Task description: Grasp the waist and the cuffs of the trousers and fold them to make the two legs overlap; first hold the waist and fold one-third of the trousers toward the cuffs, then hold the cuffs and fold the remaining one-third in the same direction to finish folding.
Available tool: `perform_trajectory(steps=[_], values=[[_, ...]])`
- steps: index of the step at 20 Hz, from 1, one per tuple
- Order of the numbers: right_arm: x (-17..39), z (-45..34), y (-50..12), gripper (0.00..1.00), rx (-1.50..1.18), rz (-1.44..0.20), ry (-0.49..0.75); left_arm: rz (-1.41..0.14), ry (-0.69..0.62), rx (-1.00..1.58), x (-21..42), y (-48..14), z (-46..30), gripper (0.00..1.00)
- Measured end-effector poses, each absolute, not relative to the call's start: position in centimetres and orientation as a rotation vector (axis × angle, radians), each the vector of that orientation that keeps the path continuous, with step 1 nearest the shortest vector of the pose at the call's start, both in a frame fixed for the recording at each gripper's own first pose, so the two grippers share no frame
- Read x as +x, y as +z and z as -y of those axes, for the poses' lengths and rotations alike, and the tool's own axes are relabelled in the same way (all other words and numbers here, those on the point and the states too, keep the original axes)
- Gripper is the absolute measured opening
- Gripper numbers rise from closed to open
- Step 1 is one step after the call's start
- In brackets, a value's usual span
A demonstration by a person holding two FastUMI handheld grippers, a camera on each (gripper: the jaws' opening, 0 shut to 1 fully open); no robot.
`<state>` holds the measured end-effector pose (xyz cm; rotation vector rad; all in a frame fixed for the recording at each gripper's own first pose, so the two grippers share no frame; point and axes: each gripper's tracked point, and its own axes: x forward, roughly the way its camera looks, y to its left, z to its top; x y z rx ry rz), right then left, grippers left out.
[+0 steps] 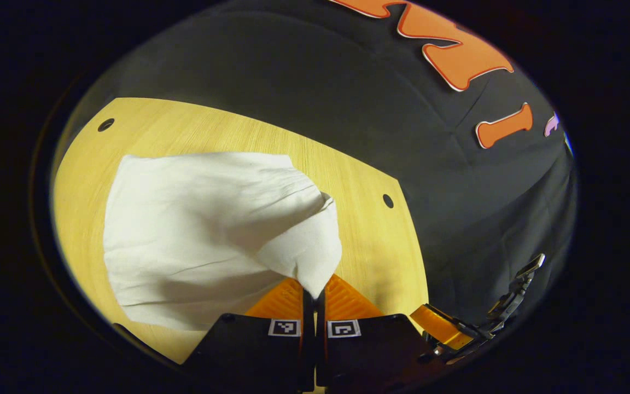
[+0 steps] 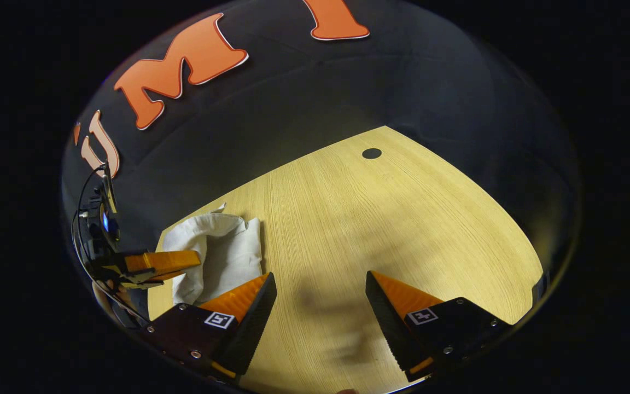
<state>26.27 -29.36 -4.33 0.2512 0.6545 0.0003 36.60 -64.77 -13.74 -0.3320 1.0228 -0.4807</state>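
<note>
Two grippers: left gripper (image 1: 314,293) pinches the soft, limp trousers (image 1: 205,235) by a corner near the table (image 1: 369,241) edge; right gripper (image 2: 320,306) gapes empty.

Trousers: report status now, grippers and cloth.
Left gripper shut on white trousers, one corner pinched and lifted. Right gripper open, over bare wooden table. Trousers bunched near the table edge. Nothing in the way.

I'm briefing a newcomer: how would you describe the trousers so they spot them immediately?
On the pale wooden table lies one soft white heap of cloth, the trousers. The left gripper pinches one corner; nothing else there is white or crumpled.
</note>
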Motion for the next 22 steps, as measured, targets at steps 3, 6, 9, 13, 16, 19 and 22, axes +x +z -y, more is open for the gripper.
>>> perform_trajectory(steps=[3, 6, 9, 13, 16, 19, 22], values=[[26.1, 28.9, -4.3, 0.98, 0.247, -0.658, 0.018, -1.043, -0.506, -0.313, 35.4, -13.8, 65.0, 0.11], [26.0, 27.4, -4.3, 0.98, 0.241, -0.666, 0.044, -1.06, -0.54, -0.361, 34.2, -13.7, 65.7, 0.3], [25.8, 25.9, -3.8, 0.98, 0.22, -0.659, 0.073, -1.058, -0.546, -0.364, 32.8, -12.5, 65.0, 0.48], [25.5, 23.1, -2.4, 0.98, 0.198, -0.635, 0.124, -0.976, -0.538, -0.274, 32.2, -10.4, 63.1, 0.99], [25.3, 21.1, -1.1, 0.98, 0.18, -0.611, 0.162, -0.872, -0.506, -0.226, 32.3, -7.4, 60.2, 0.99], [25.3, 19.3, 0.9, 0.98, 0.162, -0.571, 0.199, -0.787, -0.474, -0.197, 32.1, -4.8, 57.4, 0.99], [25.2, 17.6, 3.0, 0.98, 0.136, -0.522, 0.232, -0.693, -0.436, -0.192, 32.1, -2.1, 54.6, 0.99]])
